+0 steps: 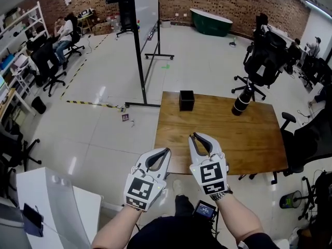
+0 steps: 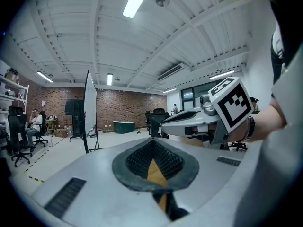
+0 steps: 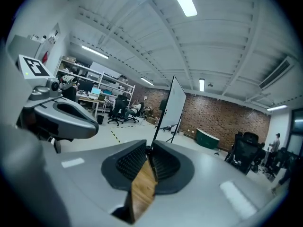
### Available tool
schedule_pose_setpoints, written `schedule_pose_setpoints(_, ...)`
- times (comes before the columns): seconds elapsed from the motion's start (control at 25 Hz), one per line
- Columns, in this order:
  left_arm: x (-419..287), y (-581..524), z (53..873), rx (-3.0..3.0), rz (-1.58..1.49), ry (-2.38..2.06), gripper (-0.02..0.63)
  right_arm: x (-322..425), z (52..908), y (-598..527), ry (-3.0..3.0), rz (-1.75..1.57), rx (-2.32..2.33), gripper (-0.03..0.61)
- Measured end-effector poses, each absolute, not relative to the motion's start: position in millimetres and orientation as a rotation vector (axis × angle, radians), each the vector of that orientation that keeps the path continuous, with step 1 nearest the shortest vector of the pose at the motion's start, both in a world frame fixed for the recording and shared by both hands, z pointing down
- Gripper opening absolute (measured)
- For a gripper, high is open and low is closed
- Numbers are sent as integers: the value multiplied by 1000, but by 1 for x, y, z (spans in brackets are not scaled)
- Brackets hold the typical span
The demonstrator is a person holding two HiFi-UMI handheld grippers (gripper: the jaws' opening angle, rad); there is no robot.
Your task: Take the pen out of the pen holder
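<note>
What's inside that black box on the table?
The pen holder shows only a dark opening, and nothing pokes above its rim. Its walls hide whatever lies deeper inside.

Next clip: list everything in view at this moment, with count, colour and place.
table: one, brown wood, centre
pen holder: one, black, square, at the table's far edge; no pen can be made out in it
cylinder: one, black with a pale band, table's far right
whiteboard: one, white on a black wheeled stand, beyond the table
tub: one, dark green, by the brick back wall
office chairs: several, black, around the room
left gripper: one, white, shut, nothing held, at the table's near left corner
right gripper: one, white, shut, nothing held, over the table's near side
</note>
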State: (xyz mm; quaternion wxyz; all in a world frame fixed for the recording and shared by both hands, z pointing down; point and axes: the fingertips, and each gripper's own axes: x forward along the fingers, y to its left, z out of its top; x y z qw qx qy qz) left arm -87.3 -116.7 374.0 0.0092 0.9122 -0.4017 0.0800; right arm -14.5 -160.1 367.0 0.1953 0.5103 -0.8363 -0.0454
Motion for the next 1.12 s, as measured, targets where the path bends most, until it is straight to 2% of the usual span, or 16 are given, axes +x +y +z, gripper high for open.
schedule_pose_setpoints(0.52,-80,-47,356,2889,236,-1196,5,-17,347,-67,-2367,-118,1422,43)
schedule_pose_setpoints(1.12,-22,39,333,2907,256,-1231,5,36,326,29,-2442,-127,1389,43)
